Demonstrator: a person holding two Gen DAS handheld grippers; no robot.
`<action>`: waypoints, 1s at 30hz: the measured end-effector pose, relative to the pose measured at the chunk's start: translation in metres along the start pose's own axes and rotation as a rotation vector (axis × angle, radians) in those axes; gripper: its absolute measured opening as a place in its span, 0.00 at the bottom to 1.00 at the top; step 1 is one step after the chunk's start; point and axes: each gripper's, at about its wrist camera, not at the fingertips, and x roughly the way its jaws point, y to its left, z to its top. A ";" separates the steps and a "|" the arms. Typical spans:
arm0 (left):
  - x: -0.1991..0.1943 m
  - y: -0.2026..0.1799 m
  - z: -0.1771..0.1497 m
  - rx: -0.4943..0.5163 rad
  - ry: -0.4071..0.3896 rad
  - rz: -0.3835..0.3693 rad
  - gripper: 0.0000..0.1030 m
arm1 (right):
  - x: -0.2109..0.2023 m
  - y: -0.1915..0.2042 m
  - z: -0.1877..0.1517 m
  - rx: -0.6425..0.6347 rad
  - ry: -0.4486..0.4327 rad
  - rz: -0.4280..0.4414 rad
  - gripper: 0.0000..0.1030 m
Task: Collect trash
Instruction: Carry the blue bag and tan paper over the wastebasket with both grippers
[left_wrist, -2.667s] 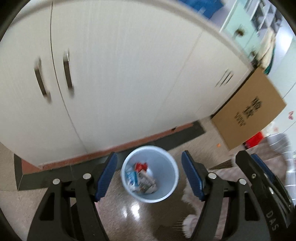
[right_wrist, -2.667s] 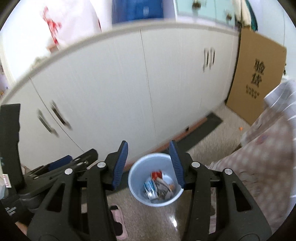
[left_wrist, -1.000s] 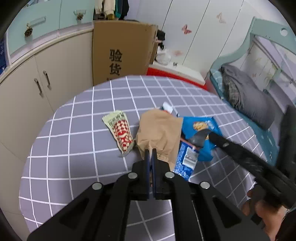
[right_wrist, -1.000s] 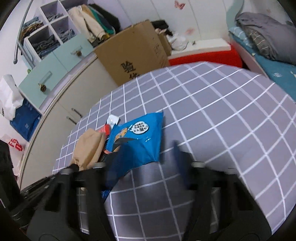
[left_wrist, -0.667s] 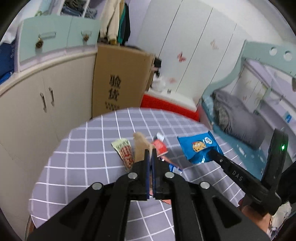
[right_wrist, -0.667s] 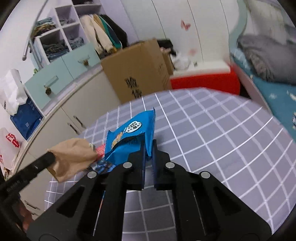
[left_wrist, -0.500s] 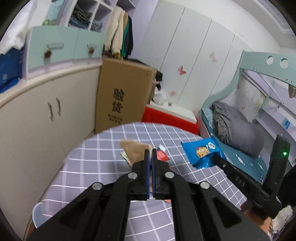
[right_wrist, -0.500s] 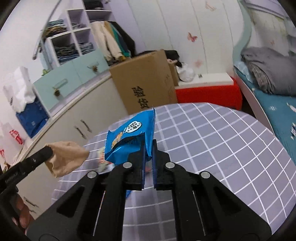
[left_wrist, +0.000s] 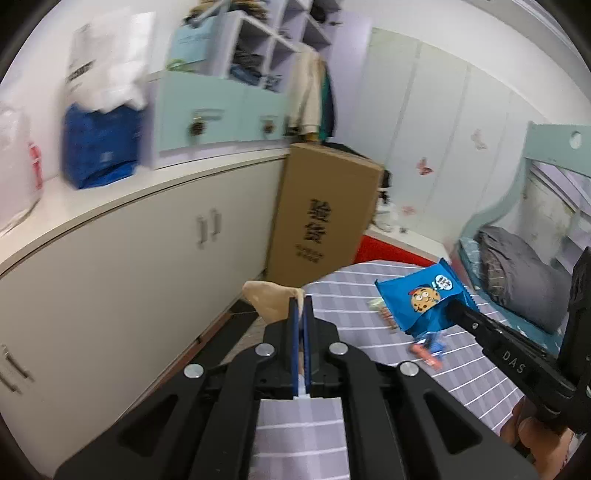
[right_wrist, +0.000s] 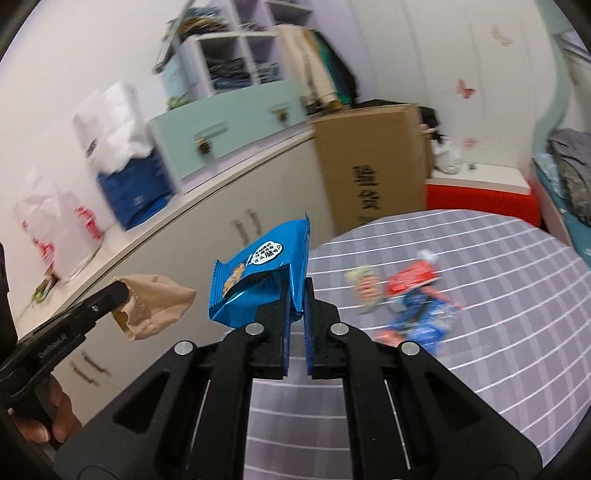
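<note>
My left gripper (left_wrist: 301, 301) is shut on a brown paper bag (left_wrist: 271, 299), held in the air above the table's left edge; the bag also shows in the right wrist view (right_wrist: 155, 306). My right gripper (right_wrist: 295, 284) is shut on a blue cookie packet (right_wrist: 258, 269), lifted above the round table; it also shows in the left wrist view (left_wrist: 424, 299). Several wrappers (right_wrist: 410, 295) still lie on the purple checked tablecloth (right_wrist: 498, 295), among them a red one and a green-white one. The bin is out of view.
White cabinets (left_wrist: 129, 258) run along the left. A tall cardboard box (left_wrist: 321, 218) leans at the cabinet's end. A red bench (right_wrist: 480, 195) and a bed with grey bedding (left_wrist: 524, 269) stand behind the table.
Both grippers have swung left and tilted up, away from the table toward the cabinets, each still holding its piece of trash. The table has dropped lower and to the right.
</note>
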 end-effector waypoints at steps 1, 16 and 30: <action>-0.005 0.012 -0.001 -0.008 -0.002 0.015 0.02 | 0.003 0.010 -0.001 -0.009 0.007 0.011 0.06; -0.004 0.218 -0.082 -0.229 0.141 0.244 0.02 | 0.090 0.181 -0.099 -0.157 0.244 0.220 0.06; 0.102 0.292 -0.204 -0.319 0.461 0.310 0.02 | 0.210 0.221 -0.245 -0.273 0.557 0.162 0.06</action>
